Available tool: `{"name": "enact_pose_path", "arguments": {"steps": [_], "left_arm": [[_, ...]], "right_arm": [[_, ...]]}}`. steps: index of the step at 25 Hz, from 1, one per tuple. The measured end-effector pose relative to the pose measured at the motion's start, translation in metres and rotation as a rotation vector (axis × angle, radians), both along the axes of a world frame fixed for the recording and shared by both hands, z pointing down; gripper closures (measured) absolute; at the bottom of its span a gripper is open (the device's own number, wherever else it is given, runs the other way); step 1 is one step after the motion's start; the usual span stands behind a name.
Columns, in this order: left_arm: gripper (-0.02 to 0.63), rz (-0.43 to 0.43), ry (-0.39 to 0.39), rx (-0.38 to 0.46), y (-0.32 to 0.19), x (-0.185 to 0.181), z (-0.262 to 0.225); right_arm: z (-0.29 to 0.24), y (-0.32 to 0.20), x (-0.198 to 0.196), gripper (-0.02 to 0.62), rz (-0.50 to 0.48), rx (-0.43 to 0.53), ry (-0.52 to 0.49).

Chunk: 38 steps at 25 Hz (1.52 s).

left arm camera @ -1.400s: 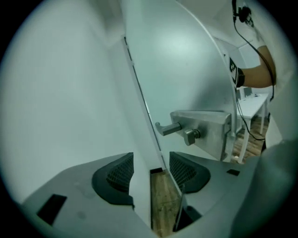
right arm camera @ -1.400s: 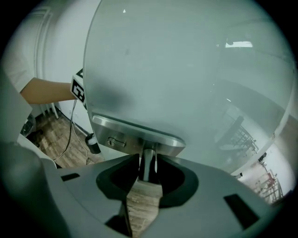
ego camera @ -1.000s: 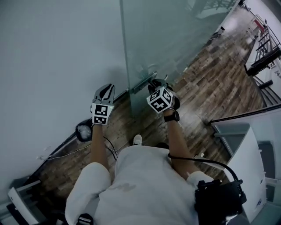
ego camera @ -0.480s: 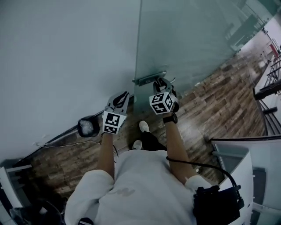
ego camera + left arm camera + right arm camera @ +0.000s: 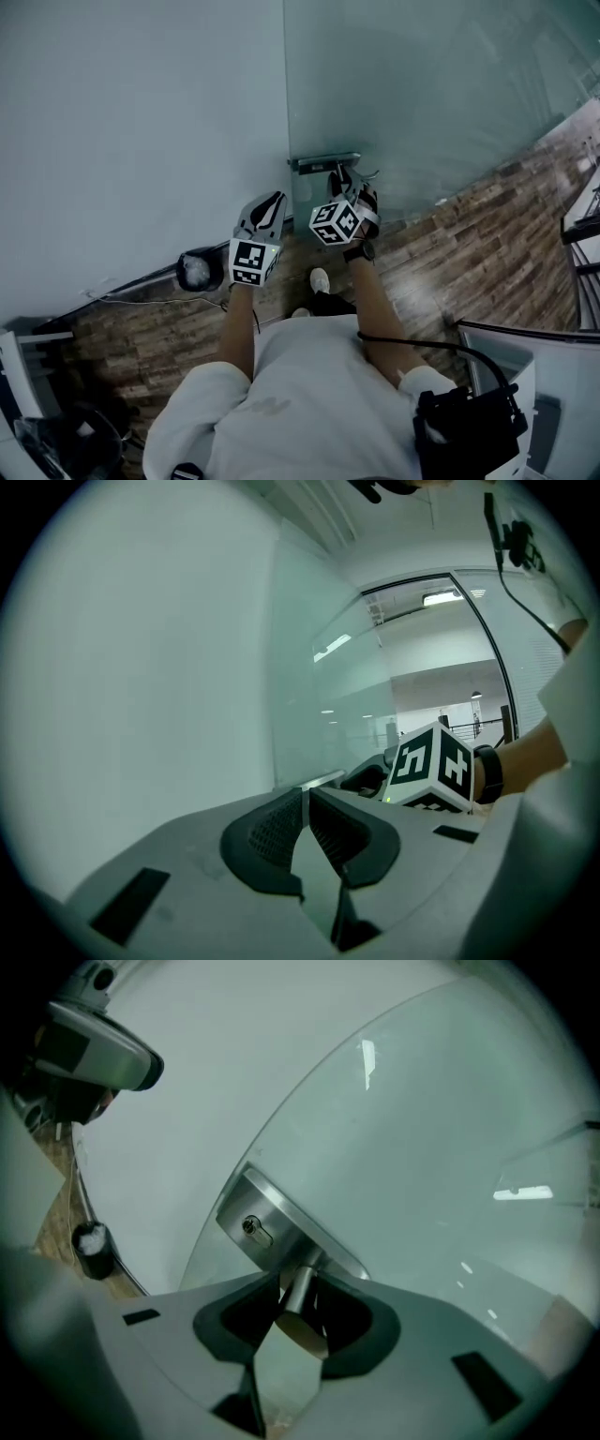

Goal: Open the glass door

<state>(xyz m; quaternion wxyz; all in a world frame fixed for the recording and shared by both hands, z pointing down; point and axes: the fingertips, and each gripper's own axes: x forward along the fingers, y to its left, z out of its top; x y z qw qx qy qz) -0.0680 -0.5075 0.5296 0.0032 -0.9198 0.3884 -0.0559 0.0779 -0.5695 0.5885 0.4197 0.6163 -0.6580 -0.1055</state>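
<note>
The glass door [image 5: 422,84] fills the upper right of the head view. At its edge sits a steel lock plate [image 5: 323,161] with a keyhole [image 5: 251,1227]. My right gripper [image 5: 341,180] is shut on the steel lever handle [image 5: 298,1288], which shows between its dark pads in the right gripper view. My left gripper [image 5: 273,201] hangs beside it to the left, close to the white wall and touching nothing. Its jaws have just been closing and the fingertips [image 5: 281,822] now meet with nothing between them.
A white wall [image 5: 141,112] runs left of the door. A round black object [image 5: 197,270] and a thin cable [image 5: 141,300] lie on the wooden floor [image 5: 487,225] at the wall's foot. A white cabinet [image 5: 553,375] stands at the right. The person's shoe [image 5: 320,279] is near the door.
The right gripper has travelled with the handle and the door's edge has swung round in the head view. The person has stepped closer. The left gripper has risen slightly.
</note>
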Motion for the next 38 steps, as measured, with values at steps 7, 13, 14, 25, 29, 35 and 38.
{"name": "enact_pose_path", "arguments": {"steps": [7, 13, 14, 25, 29, 35, 38], "left_arm": [[0.581, -0.108, -0.037, 0.084, -0.046, 0.000, -0.025], [0.581, -0.051, -0.027, 0.096, -0.052, 0.003, -0.034], [0.581, -0.029, -0.015, 0.095, -0.053, 0.001, -0.035], [0.581, 0.440, 0.069, -0.001, 0.009, 0.119, -0.035], [0.581, 0.791, 0.092, 0.027, 0.131, 0.221, -0.064], [0.581, 1.081, 0.127, 0.106, 0.276, 0.293, -0.100], [0.580, 1.155, 0.136, 0.110, 0.309, 0.312, -0.094]], "right_arm": [[0.002, -0.048, -0.002, 0.469, -0.042, -0.047, -0.207], [-0.001, -0.052, 0.001, 0.469, 0.006, -0.077, -0.258], [-0.001, -0.051, -0.004, 0.469, -0.002, -0.069, -0.278], [-0.066, 0.116, 0.058, 0.594, 0.394, 0.230, -0.531], [-0.122, 0.257, 0.129, 0.594, 0.697, 0.412, -0.488], [-0.173, 0.405, 0.177, 0.594, 0.888, 0.692, -0.469], [-0.169, 0.443, 0.189, 0.594, 0.958, 0.736, -0.436]]}}
